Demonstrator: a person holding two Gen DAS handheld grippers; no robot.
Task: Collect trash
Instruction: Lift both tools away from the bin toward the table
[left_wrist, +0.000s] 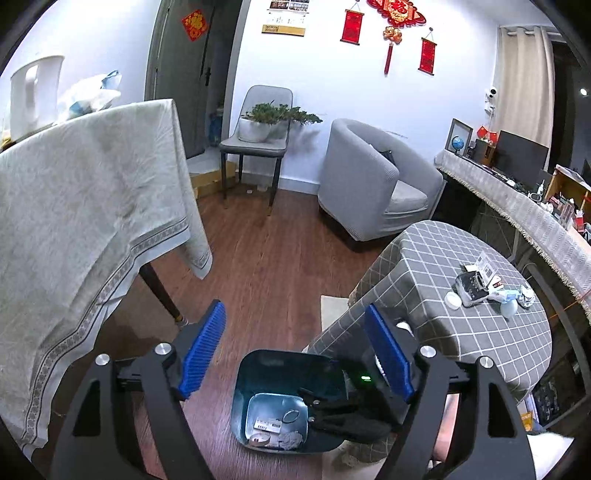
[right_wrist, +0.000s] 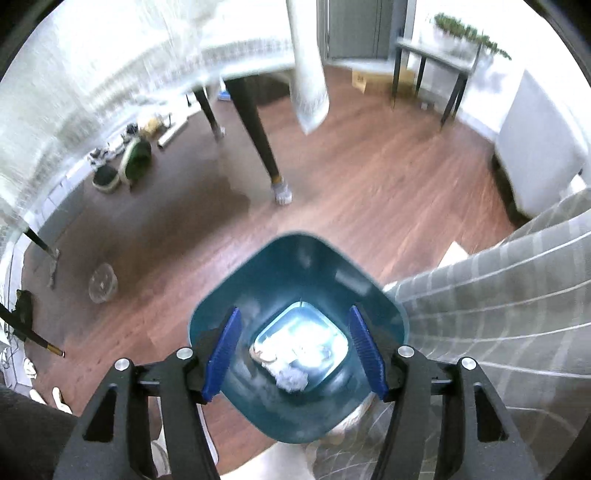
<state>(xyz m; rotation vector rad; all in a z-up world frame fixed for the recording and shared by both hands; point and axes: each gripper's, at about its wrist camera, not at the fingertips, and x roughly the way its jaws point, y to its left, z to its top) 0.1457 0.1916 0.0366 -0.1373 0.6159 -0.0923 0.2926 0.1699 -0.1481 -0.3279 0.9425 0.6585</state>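
Observation:
A teal trash bin (left_wrist: 258, 373) stands on the wood floor beside a small table with a grey checked cloth (left_wrist: 436, 266). Paper scraps and a crumpled tissue (right_wrist: 291, 380) lie at the bin's bottom. My left gripper (left_wrist: 295, 354) is open and empty, high above the bin. My right gripper (right_wrist: 295, 354) is open and empty, directly over the bin's mouth (right_wrist: 299, 243); it also shows in the left wrist view (left_wrist: 347, 410) as a dark shape over the bin. Several pieces of trash (left_wrist: 484, 288), wrappers, a white lid and foil, lie on the checked table.
A big table with a white cloth (left_wrist: 85, 206) is at left, its dark leg (right_wrist: 258, 133) near the bin. A grey armchair (left_wrist: 373, 184), a chair with a plant (left_wrist: 258, 125) and a cluttered sideboard (left_wrist: 517, 199) stand behind.

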